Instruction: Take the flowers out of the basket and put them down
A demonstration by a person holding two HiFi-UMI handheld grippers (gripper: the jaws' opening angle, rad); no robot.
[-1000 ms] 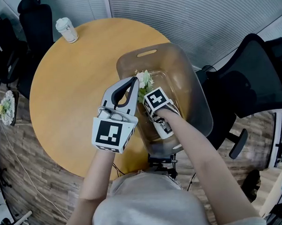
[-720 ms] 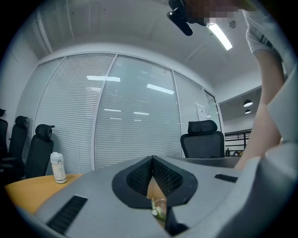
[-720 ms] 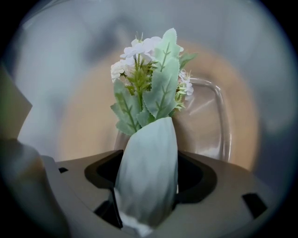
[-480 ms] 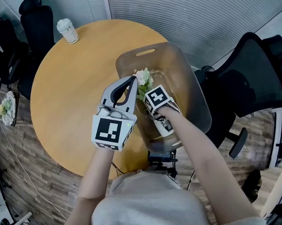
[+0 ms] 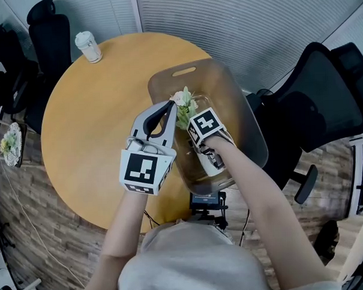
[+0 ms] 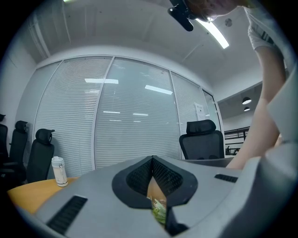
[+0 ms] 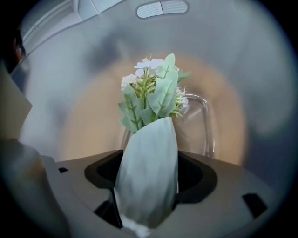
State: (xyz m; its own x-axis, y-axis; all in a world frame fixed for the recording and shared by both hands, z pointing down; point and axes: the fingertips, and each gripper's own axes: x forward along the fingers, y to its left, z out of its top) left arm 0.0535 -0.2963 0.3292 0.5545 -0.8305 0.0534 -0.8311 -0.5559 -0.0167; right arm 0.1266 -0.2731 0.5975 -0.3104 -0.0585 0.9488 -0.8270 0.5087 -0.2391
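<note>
The left gripper (image 6: 152,162) had its jaws together, empty. Beside it, the right gripper (image 7: 148,182) was clamped on the pale wrapper of the bouquet (image 7: 149,135), upright inside the translucent basket (image 5: 243,102) on the round table (image 5: 90,115). The bouquet looked light, soft and crushable, so the wrapped stem seemed the safest hold.

Worn: light grey short-sleeved top (image 5: 187,264); arms bare below the sleeves; left tongs (image 5: 169,104): pale grey shell, two curved jaws ringed in black, ribbed dark pads inside; white cube (image 5: 142,170) with black square markers at its rear; right tongs (image 7: 146,186): same grey shell, dark recess, rectangular slots; its marker cube (image 5: 204,123) alike.
</note>
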